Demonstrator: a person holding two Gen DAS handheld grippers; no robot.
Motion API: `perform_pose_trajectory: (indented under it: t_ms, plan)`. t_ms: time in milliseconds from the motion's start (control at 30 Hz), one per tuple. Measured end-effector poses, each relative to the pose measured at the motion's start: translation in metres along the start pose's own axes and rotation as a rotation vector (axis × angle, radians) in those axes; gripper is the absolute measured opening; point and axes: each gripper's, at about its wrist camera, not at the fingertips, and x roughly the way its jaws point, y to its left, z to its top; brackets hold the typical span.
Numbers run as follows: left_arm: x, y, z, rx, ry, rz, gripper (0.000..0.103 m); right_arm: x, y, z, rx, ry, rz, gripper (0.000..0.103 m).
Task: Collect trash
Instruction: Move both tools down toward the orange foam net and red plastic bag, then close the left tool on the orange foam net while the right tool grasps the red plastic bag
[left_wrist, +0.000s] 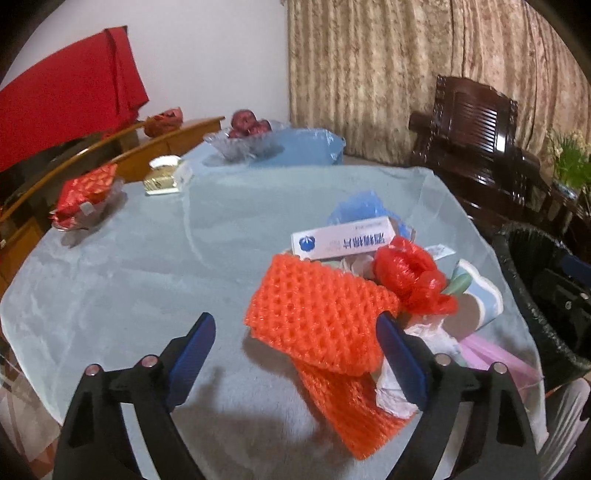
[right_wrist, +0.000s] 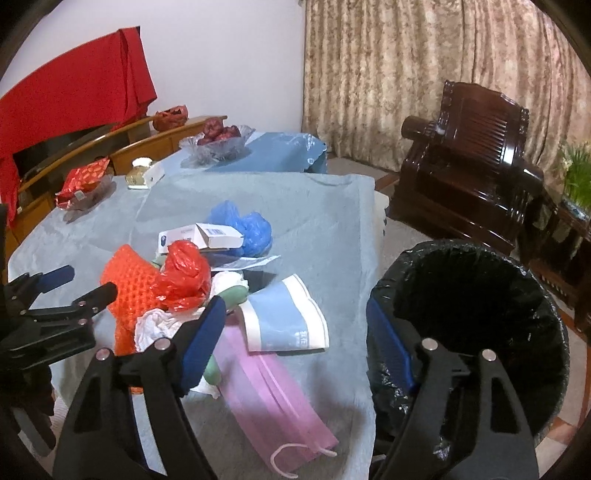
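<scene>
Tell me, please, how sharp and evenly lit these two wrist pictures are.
Left wrist view: soft blur throughout, dark fisheye corners, the left gripper casting a shadow on the tablecloth. Right wrist view: equally soft, the bin interior nearly black.

Both wrist cams look down, close, sharing trash pile (left_wrist: 354, 295) on table (right_wrist: 325, 229).

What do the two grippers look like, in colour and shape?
Both look alike. The left gripper and the right gripper have black plastic frames with cut-out arms and round silver pins on top. Each has two long fingers with ribbed blue pads. No cables, markings or sleeves show.
</scene>
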Motion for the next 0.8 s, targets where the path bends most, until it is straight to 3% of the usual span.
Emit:
perform_pose_trajectory:
  t_ms: [133, 200, 267, 400, 467, 667, 800]
  plan:
    - [0.017, 0.003, 0.001, -0.006, 0.041, -0.034, 0.087, 0.01, 0.005, 0.002, -0.022, 0.009, 0.001, 0.075]
    - [0.023, 0.005, 0.0, -0.015, 0.063, -0.061, 0.078, 0.014, 0.007, 0.003, -0.031, 0.015, 0.018, 0.072]
    - [0.028, 0.005, -0.001, -0.013, 0.082, -0.096, 0.055, 0.018, 0.011, 0.006, -0.039, 0.016, 0.029, 0.07]
    - [0.026, 0.003, 0.0, 0.003, 0.068, -0.119, 0.03, 0.023, 0.023, 0.012, -0.059, 0.013, 0.06, 0.061]
    - [0.023, 0.004, 0.002, 0.004, 0.053, -0.131, 0.003, 0.026, 0.032, 0.015, -0.073, 0.013, 0.087, 0.056]
    - [0.017, 0.013, 0.005, -0.027, 0.032, -0.149, 0.0, 0.037, 0.061, 0.025, -0.121, 0.013, 0.162, 0.045]
    - [0.014, 0.02, 0.004, -0.033, 0.027, -0.142, 0.0, 0.053, 0.075, 0.025, -0.136, 0.043, 0.188, 0.045]
